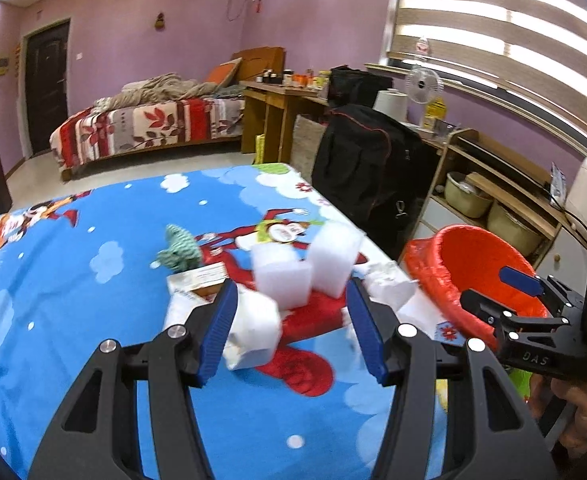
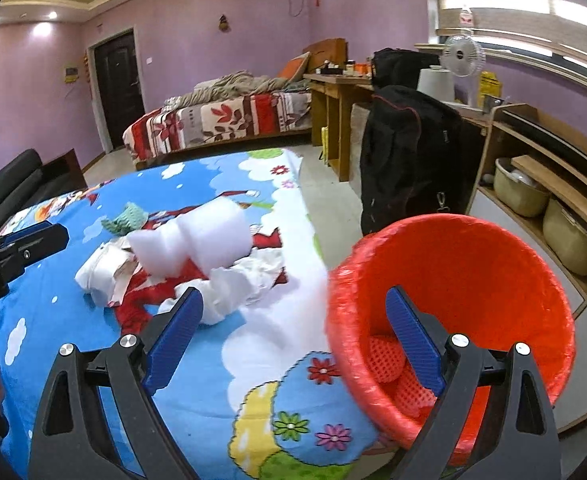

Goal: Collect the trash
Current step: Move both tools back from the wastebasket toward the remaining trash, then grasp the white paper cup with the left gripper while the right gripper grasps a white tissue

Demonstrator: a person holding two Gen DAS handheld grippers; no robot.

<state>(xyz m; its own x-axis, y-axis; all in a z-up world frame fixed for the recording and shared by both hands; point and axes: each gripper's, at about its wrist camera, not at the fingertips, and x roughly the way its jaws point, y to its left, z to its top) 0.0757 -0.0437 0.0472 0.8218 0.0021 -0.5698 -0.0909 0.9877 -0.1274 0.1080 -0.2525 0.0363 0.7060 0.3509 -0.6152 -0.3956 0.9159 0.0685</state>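
Observation:
On the blue cartoon bedsheet point(image 1: 93, 320) lies a heap of trash: two white foam blocks point(image 1: 285, 280) point(image 2: 201, 236), crumpled white paper point(image 1: 253, 332) point(image 2: 245, 280), a printed card point(image 1: 201, 278) and a green-white knitted scrap point(image 1: 179, 248) point(image 2: 127, 218). My left gripper point(image 1: 291, 284) hovers open just short of the foam, with the paper wad beside its left finger. A tilted red bin point(image 1: 473, 256) point(image 2: 473, 280) with a red liner stands at the bed's right edge. My right gripper point(image 2: 293, 298) point(image 1: 505, 292) is open wide and empty, its right finger over the bin's mouth.
A black bag point(image 2: 405, 160) hangs beyond the bin. Wooden shelves point(image 2: 541, 184) with pots run along the right wall. A second bed point(image 2: 221, 120), a desk point(image 2: 333, 84) and a fan stand at the back, and a black sofa point(image 2: 9, 188) is at the left.

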